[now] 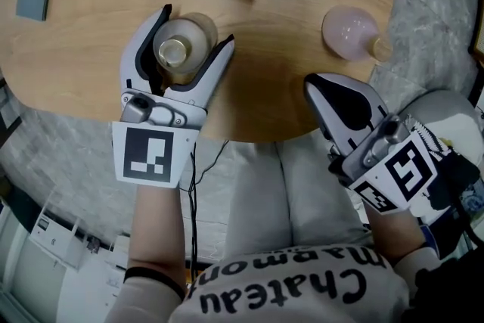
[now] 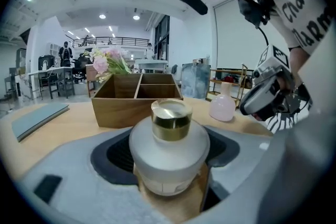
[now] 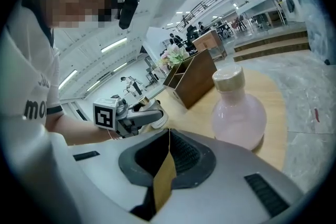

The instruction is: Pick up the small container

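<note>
Straddling the small container (image 2: 169, 157) on the table (image 1: 287, 11), our left gripper (image 1: 195, 28) stands wide open, pads not yet pressing. We should centre the frosted body, close low beneath the gold cap (image 2: 170, 119), and squeeze gently. Our right gripper (image 1: 314, 87) hangs closed and empty.

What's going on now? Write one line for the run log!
left hand-held gripper: open, around small container | small container: standing on table, not gripped | right hand-held gripper: shut, empty
</note>
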A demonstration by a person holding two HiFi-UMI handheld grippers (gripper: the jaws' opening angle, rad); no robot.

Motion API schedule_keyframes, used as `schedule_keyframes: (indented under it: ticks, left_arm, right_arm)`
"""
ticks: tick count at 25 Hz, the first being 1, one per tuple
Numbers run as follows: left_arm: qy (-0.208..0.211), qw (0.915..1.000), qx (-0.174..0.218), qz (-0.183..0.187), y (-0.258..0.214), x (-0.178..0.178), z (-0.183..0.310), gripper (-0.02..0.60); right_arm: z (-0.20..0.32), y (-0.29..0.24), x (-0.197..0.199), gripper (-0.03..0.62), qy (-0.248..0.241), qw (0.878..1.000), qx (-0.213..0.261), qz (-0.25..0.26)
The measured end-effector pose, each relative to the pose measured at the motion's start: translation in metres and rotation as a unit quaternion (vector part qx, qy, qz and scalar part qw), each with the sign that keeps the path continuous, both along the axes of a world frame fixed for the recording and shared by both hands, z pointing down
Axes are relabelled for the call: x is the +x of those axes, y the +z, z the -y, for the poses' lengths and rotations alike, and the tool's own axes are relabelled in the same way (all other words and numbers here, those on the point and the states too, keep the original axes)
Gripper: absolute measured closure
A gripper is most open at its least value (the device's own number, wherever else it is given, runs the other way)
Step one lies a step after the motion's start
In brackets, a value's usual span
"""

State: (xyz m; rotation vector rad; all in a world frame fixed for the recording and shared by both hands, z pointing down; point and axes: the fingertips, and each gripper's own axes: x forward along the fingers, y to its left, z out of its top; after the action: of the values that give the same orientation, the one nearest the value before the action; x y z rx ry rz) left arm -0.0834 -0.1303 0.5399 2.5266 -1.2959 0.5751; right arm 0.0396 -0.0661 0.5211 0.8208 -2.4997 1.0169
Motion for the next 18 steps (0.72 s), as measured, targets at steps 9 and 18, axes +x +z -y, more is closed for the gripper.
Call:
schedule_keyframes:
  ticks: [9,18]
  left_arm:
    - [0.012,0.9993,0.007,-0.035,0.002,0.005,0.004,0.222]
    - [0.027,0.9989,0.009,-0.038,0.0,0.005,0.002,0.222]
  right_arm:
    - [0.012,0.018,0.005,0.58,-0.002,1.0,0.009,-0.005]
    - [0.017,0.016,-0.009,0.58,-0.013,0.999,0.029,0.015]
